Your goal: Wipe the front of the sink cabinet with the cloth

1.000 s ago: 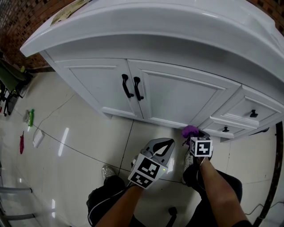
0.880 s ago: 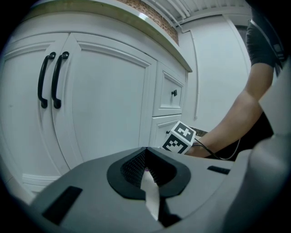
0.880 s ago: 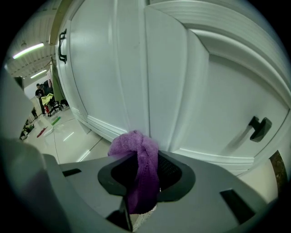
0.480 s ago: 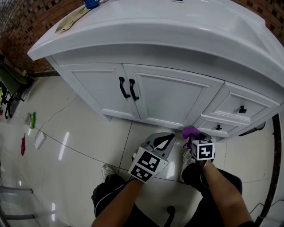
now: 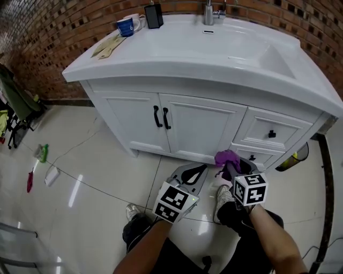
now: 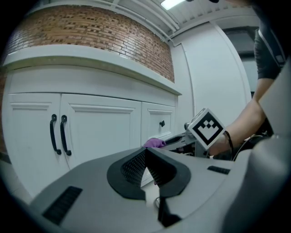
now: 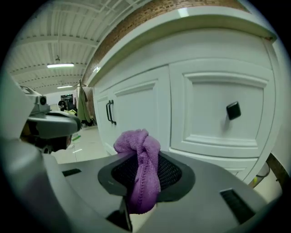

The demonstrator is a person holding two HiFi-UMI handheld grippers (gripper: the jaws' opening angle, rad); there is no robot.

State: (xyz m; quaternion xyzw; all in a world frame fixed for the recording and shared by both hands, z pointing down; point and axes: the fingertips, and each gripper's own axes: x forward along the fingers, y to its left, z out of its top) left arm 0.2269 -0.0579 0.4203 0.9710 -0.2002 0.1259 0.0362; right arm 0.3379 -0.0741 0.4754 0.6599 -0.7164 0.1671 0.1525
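Claw status: right claw [image 7: 140,169] is clamped on a purple terry cloth [image 7: 137,144]. The cloth is bunched into a knot above the pads, with its tail hanging down between them. The left claw [image 6: 144,154] is pinched together, tips meeting, nothing between them.

Head view: both claws sit low over the glossy tiled floor [image 5: 102,160], in front of the white sink cabinet [image 5: 206,126]. The cloth is at the cabinet's bottom right, just beside the lower drawer with the small black knob [image 5: 252,158]. Can't tell whether it touches the front. The left claw is just beside the right one, on its left, pointing at the cabinet base under the right-hand door.

The two black bar handles [image 5: 161,116] on the double doors are up and left of the cloth. The upper drawer's black knob [image 5: 271,134] is above it.

The white counter [image 5: 161,53] with basin carries a blue mug [image 5: 126,25] and a black box [image 5: 154,15] at back left, and a chrome tap [image 5: 209,10] at the back. A red brick wall [image 5: 43,37] stands behind.
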